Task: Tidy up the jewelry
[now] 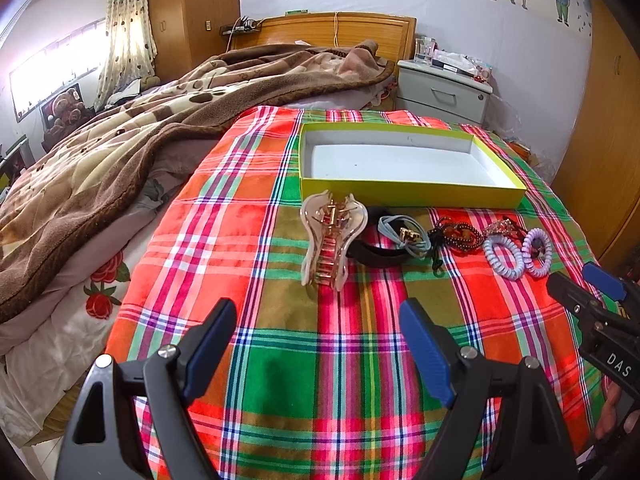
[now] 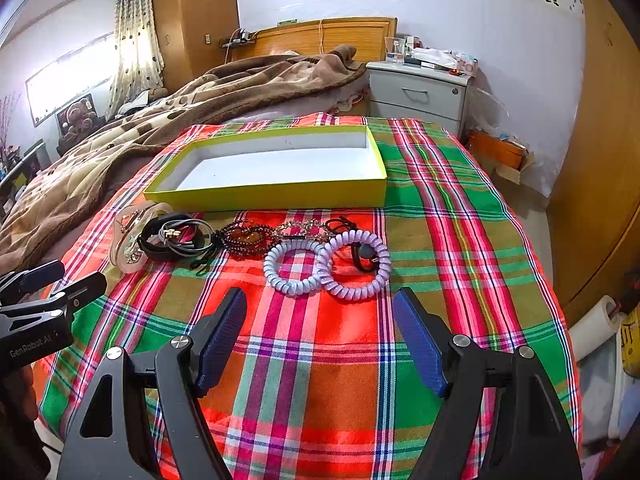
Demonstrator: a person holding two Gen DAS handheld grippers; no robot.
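The jewelry lies in a row on the plaid cloth (image 1: 280, 360), just before the empty green box (image 1: 412, 194): a clear hair claw (image 1: 330, 240) at ten o'clock from our left tool (image 1: 318, 336), then a black band (image 1: 376, 256), a grey tie (image 1: 404, 234), a beaded piece (image 2: 244, 238) and two lilac coil ties (image 2: 326, 264) at twelve o'clock from our right tool (image 2: 320, 336). Both tools hang released, jaws wide, holding nothing. We judge the risk lies in tangles: the ties touch and overlap, so one pinch could drag its neighbours or snag the cloth.
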